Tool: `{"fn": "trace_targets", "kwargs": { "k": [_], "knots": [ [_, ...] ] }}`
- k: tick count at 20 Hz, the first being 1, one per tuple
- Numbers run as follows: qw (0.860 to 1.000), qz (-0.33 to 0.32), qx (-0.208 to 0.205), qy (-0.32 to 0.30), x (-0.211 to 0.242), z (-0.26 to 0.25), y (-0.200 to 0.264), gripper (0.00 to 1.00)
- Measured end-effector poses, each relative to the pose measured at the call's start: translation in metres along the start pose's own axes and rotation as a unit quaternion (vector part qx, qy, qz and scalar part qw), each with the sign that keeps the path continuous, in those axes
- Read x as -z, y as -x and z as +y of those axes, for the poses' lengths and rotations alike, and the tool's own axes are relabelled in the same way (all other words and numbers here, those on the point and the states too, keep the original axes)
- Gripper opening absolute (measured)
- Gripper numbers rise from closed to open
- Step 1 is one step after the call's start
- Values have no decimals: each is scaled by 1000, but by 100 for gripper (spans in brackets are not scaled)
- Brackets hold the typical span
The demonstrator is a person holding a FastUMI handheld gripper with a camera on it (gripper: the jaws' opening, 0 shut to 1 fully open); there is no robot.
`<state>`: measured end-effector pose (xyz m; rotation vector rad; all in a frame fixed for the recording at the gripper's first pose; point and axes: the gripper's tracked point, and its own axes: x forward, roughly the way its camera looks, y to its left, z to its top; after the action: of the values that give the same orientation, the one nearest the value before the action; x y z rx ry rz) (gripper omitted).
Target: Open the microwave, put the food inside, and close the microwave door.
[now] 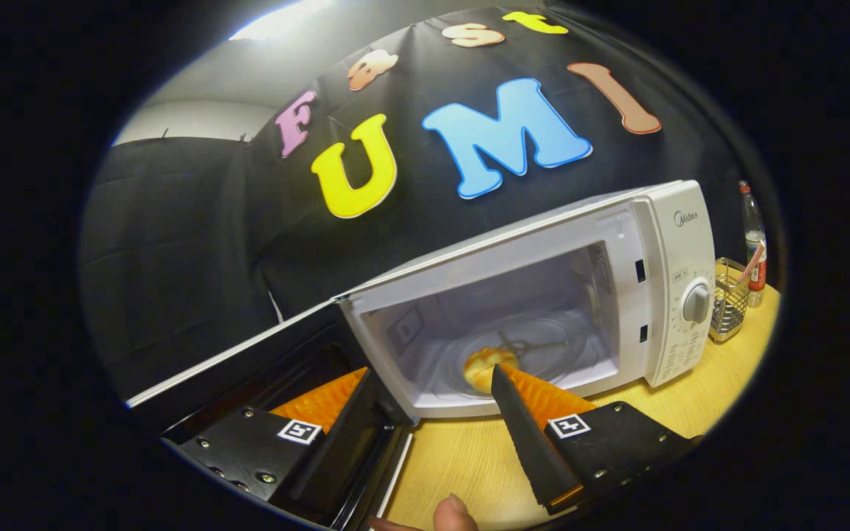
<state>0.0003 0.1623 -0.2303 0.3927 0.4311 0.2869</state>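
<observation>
Two fingers of the gripper stand wide apart, nothing between them but bare table and the microwave's front edge; they clamp on nothing. A fingertip of the person shows just behind them, low over the table.

Item, table: pale wood, bare under the fingers.

Item, door: swung fully open to the left of the cavity, dark inner face turned toward the gripper, its bottom edge close beside the left finger.

Item, microwave: white, cavity open and lit, dial on the right panel.

Item, food: a small golden bun lying on the glass plate inside the cavity, just beyond the right finger's tip, which hides its near edge. It appears already placed and released.

Item, wire basket and bottle: beside the microwave's right side, well apart from the fingers.

Judged stage: food in, door not yet closed.

Risks: the left finger sits near the door's edge, so a careless pull-back could snag it. A push near the hinge may leave the door unlatched. A hard shove could slide the whole microwave toward the basket, or jolt the bun off the plate.
</observation>
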Motion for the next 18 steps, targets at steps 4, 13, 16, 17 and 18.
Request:
{"fn": "trace_targets", "kwargs": {
  "k": [4, 13, 16, 17, 18],
  "knots": [
    [998, 0, -43, 35, -2, 29, 61, 96],
    [981, -14, -161, 106, 5, 105, 177, 96],
    [972, -10, -203, 116, 16, 136, 200, 96],
    [969, -7, -220, 113, 21, 149, 206, 96],
    [966, -5, -232, 113, 26, 160, 211, 96]
  ]
}}
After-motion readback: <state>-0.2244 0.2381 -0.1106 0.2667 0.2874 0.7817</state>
